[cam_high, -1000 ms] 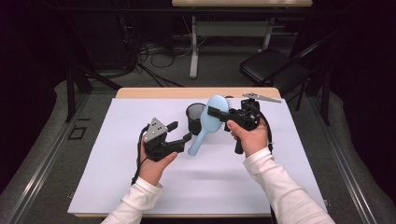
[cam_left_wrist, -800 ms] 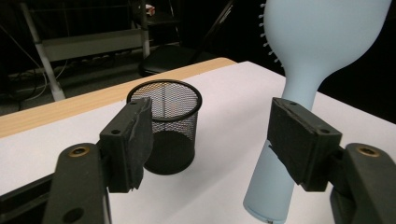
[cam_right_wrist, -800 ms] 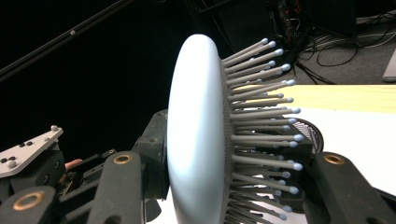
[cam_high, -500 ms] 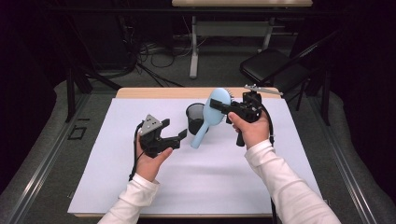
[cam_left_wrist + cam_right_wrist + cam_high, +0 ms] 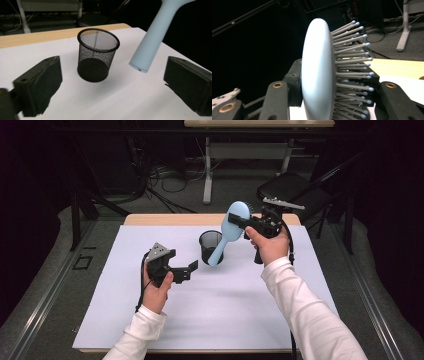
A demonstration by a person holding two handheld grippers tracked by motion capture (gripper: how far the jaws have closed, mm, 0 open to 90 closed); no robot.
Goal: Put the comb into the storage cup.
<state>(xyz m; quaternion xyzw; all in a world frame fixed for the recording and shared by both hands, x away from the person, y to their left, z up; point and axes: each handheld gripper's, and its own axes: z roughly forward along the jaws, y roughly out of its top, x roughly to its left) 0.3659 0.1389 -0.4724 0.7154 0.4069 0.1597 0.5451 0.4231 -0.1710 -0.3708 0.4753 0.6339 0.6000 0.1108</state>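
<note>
From the high view, your right gripper (image 5: 246, 223) pinches the head of the pale blue plastic hairbrush (image 5: 229, 229), its handle slanting down just right of the black wire-mesh cup (image 5: 210, 245) mid-bench. In the left gripper view, your left gripper (image 5: 112, 82), jaws just spread and empty, faces cup and handle; lowering off-centre could tip the cup. In the right gripper view, jaws bite bristles, so the brush may twist.

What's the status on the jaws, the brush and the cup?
Right gripper shut on light blue plastic hairbrush, handle down beside black wire-mesh cup. Left gripper jaws just opened, empty. Nothing in the way.
</note>
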